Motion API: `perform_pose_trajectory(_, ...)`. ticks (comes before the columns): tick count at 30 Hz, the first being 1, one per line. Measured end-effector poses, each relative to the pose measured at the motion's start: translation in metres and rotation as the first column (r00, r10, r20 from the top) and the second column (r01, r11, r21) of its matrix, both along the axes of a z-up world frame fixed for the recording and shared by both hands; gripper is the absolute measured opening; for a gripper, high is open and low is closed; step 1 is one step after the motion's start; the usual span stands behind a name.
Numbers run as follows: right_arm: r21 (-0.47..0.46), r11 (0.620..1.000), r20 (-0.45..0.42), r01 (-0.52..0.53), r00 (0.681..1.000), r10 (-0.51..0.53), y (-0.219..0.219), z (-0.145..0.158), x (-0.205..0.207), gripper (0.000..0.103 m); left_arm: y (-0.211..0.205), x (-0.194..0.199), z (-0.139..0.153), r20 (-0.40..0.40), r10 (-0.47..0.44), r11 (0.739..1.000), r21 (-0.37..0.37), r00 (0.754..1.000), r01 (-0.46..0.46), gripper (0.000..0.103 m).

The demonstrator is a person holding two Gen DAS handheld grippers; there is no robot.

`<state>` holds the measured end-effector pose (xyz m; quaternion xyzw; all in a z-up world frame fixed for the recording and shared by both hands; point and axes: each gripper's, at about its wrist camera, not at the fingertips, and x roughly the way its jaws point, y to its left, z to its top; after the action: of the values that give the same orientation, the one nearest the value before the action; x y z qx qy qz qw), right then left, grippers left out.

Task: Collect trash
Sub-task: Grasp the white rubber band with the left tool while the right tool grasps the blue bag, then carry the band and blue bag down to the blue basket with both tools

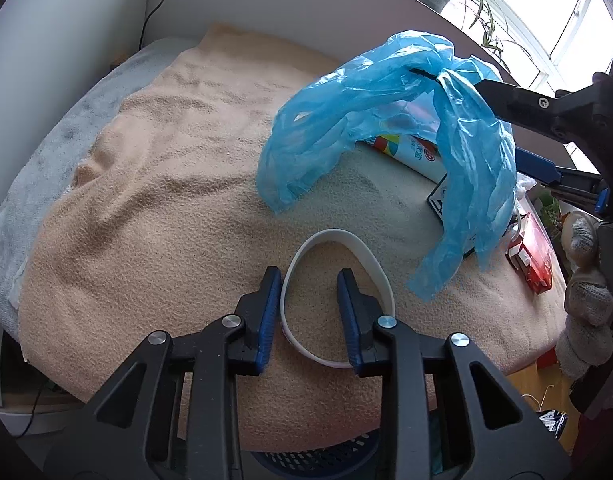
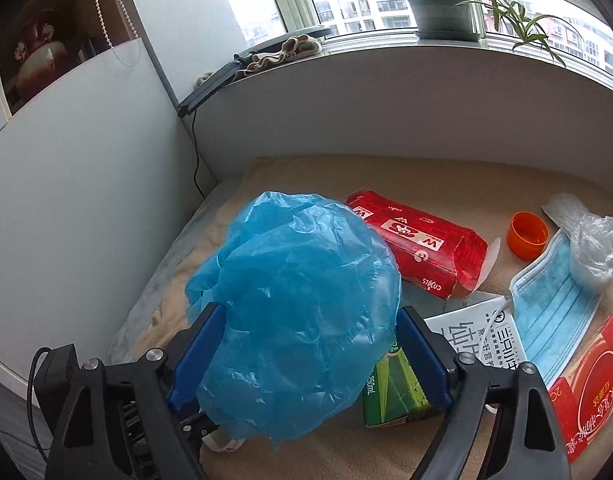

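Observation:
A blue plastic bag (image 1: 390, 120) hangs from my right gripper (image 1: 428, 74), which comes in from the right, and drapes over its fingers in the right wrist view (image 2: 302, 312). There the blue pads (image 2: 198, 344) stand wide apart with the bag draped between and over them. My left gripper (image 1: 308, 288) is open, low over the beige towel, its pads straddling the left side of a white band ring (image 1: 370, 256). A colourful white packet (image 1: 418, 152) lies under the bag.
On the towel (image 2: 426, 184) lie a red carton (image 2: 418, 244), an orange cap (image 2: 528, 236), a blue face mask (image 2: 554, 312), a clear plastic wrap (image 2: 594, 244), a green carton (image 2: 394, 388), a white box (image 2: 478, 336) and a red box (image 2: 586, 388). A dark basket (image 1: 318, 456) sits below the front edge.

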<state>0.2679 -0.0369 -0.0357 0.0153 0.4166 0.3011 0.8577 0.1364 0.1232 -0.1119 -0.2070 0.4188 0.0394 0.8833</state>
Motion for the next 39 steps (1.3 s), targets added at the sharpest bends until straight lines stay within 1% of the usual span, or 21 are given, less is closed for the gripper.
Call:
perform_pose_trajectory(1, -0.003, 1.000, 0.007, -0.003, 1.000, 0.003, 0.001, 0.001, -0.001, 0.078, 0.001, 0.000, 0.000, 0.001, 0.002, 1.000, 0.003, 1.000, -0.002, 0.021)
perform_pose_trajectory(2, -0.006, 1.000, 0.013, -0.009, 1.000, 0.009, 0.002, 0.002, -0.003, 0.075, 0.001, 0.000, 0.000, 0.004, 0.003, 1.000, 0.002, 1.000, -0.003, 0.020)
perform_pose_trajectory(3, -0.006, 1.000, 0.019, -0.017, 1.000, 0.017, 0.003, 0.003, -0.004, 0.066, 0.002, 0.000, -0.001, 0.005, 0.006, 1.000, 0.003, 1.000, -0.006, 0.016)
perform_pose_trajectory(4, -0.005, 1.000, 0.025, -0.024, 0.999, 0.024, 0.003, 0.004, -0.005, 0.055, 0.003, -0.001, -0.001, 0.010, 0.006, 1.000, 0.002, 1.000, -0.006, 0.010)
perform_pose_trajectory(5, -0.002, 0.999, 0.036, -0.032, 0.999, 0.032, 0.004, 0.006, -0.007, 0.049, 0.003, -0.002, -0.002, 0.011, 0.007, 1.000, 0.001, 1.000, -0.007, 0.007)
perform_pose_trajectory(6, -0.001, 0.999, 0.045, -0.038, 0.998, 0.038, 0.004, 0.008, -0.009, 0.038, 0.004, -0.002, -0.002, 0.013, 0.008, 1.000, -0.002, 1.000, -0.008, 0.007)
perform_pose_trajectory(7, 0.001, 0.999, 0.055, -0.045, 0.997, 0.045, 0.006, 0.010, -0.010, 0.033, 0.004, -0.004, -0.003, 0.017, 0.009, 1.000, -0.006, 1.000, -0.009, 0.007)
perform_pose_trajectory(10, 0.011, 0.998, 0.094, -0.055, 0.994, 0.054, 0.007, 0.019, -0.017, 0.024, 0.005, -0.006, -0.002, 0.025, 0.016, 1.000, -0.006, 1.000, -0.016, 0.004)
perform_pose_trajectory(13, 0.027, 0.998, 0.147, -0.063, 0.987, 0.058, 0.007, 0.031, -0.026, 0.020, 0.006, -0.009, 0.000, 0.035, 0.025, 1.000, -0.008, 0.999, -0.025, 0.003)
perform_pose_trajectory(18, 0.068, 0.996, 0.231, -0.065, 0.972, 0.048, 0.001, 0.059, -0.040, 0.019, 0.012, -0.015, 0.007, 0.058, 0.044, 0.999, -0.004, 0.997, -0.044, 0.003)
perform_pose_trajectory(24, 0.094, 0.993, 0.288, -0.073, 0.957, 0.043, -0.021, 0.085, -0.062, 0.019, 0.018, -0.027, 0.017, 0.083, 0.068, 0.998, 0.009, 0.994, -0.069, 0.003)
perform_pose_trajectory(30, 0.087, 0.992, 0.340, -0.094, 0.938, 0.059, -0.055, 0.098, -0.094, 0.019, 0.019, -0.044, 0.023, 0.102, 0.084, 0.996, 0.014, 0.991, -0.086, 0.003)
perform_pose_trajectory(34, 0.077, 0.991, 0.362, -0.112, 0.929, 0.077, -0.079, 0.100, -0.121, 0.019, 0.016, -0.057, 0.028, 0.119, 0.087, 0.995, 0.026, 0.989, -0.091, 0.003)
perform_pose_trajectory(36, 0.078, 0.990, 0.362, -0.119, 0.928, 0.083, -0.093, 0.100, -0.135, 0.019, 0.014, -0.065, 0.032, 0.128, 0.087, 0.995, 0.027, 0.988, -0.091, 0.003)
perform_pose_trajectory(39, 0.085, 0.988, 0.340, -0.127, 0.936, 0.091, -0.114, 0.094, -0.153, 0.019, 0.009, -0.078, 0.038, 0.144, 0.078, 0.996, 0.024, 0.987, -0.082, 0.003)
